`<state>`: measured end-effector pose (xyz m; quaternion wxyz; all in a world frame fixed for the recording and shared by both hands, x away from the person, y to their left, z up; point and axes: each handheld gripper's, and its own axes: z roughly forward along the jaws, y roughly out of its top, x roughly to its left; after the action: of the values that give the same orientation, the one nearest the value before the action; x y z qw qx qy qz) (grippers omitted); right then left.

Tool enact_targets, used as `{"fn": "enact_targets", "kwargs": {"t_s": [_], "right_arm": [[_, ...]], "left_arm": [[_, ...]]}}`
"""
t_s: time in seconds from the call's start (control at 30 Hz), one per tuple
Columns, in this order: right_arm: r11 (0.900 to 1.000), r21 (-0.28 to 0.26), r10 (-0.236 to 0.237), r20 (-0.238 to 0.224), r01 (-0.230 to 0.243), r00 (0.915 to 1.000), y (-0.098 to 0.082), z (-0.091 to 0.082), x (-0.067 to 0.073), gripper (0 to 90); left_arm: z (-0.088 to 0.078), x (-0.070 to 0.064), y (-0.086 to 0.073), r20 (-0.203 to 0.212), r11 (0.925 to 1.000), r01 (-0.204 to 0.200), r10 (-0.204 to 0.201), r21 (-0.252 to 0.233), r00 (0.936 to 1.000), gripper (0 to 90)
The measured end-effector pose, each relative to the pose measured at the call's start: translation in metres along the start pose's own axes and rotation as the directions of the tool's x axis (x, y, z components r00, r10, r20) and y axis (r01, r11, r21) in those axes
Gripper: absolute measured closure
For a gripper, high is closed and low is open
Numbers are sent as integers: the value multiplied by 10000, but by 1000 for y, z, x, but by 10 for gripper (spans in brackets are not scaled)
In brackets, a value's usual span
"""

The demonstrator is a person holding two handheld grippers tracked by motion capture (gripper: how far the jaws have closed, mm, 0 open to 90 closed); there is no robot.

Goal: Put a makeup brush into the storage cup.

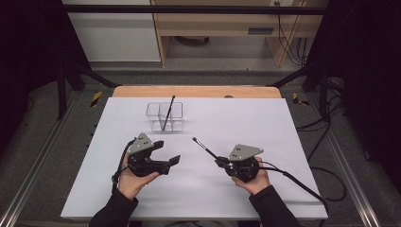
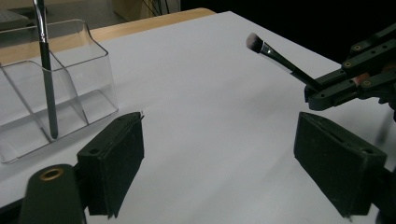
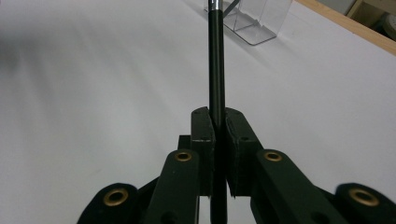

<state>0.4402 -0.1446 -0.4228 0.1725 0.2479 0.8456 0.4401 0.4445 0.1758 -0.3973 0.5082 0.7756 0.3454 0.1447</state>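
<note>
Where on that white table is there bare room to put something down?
Bare patches: the white table right of the clear organizer, and the near strip by the sleeves. It is crowded between the left gripper and the right gripper holding a brush.

The bench (image 1: 283, 189) carries a white sheet, and its wooden edge (image 1: 196, 91) shows along the far side. Beyond that edge lies grey floor (image 1: 222, 75), then a light wooden shelf unit (image 1: 217, 28) with a white panel (image 1: 113, 33) to its left. Black cables (image 1: 291, 42) hang beside the unit's right leg. Dark curtains (image 1: 28, 42) flank the bench, and yellow-black tape (image 1: 96, 98) marks the floor near its far left corner.
</note>
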Motion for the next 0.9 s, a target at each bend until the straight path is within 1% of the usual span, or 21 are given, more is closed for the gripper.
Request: {"fn": "enact_targets", "kwargs": {"t_s": [0.27,0.4,0.5,0.6,0.67,0.77,0.9], "right_arm": [[9998,-84,157,-107,-158,9998,-3,4,0,837],[9993,-233,285,-201,-290,9994,-2,4,0,836],[9991,-307,289,-303,-298,9991,-2,4,1,836],[9986,-405,338,-358,-353,9988,-2,4,1,836],[9980,-488,374,-387,-393,9985,-1,3,1,837],[9975,-589,377,-392,-400,9985,-1,3,2,836],[9967,-698,394,-430,-423,9983,-1,3,2,836]], "left_arm": [[5,-2,-3,173,9995,156,-151,-284,9997,145],[7,-3,-5,391,9985,329,-313,-428,9987,144],[9,-5,-4,514,9975,449,-421,-542,9978,144],[11,-7,-4,582,9975,421,-388,-559,9975,144],[12,-9,-3,575,9965,445,-404,-713,9975,146],[13,-11,-2,622,9955,474,-423,-816,9972,148],[15,-13,0,820,9945,506,-431,-922,9957,151]]}}
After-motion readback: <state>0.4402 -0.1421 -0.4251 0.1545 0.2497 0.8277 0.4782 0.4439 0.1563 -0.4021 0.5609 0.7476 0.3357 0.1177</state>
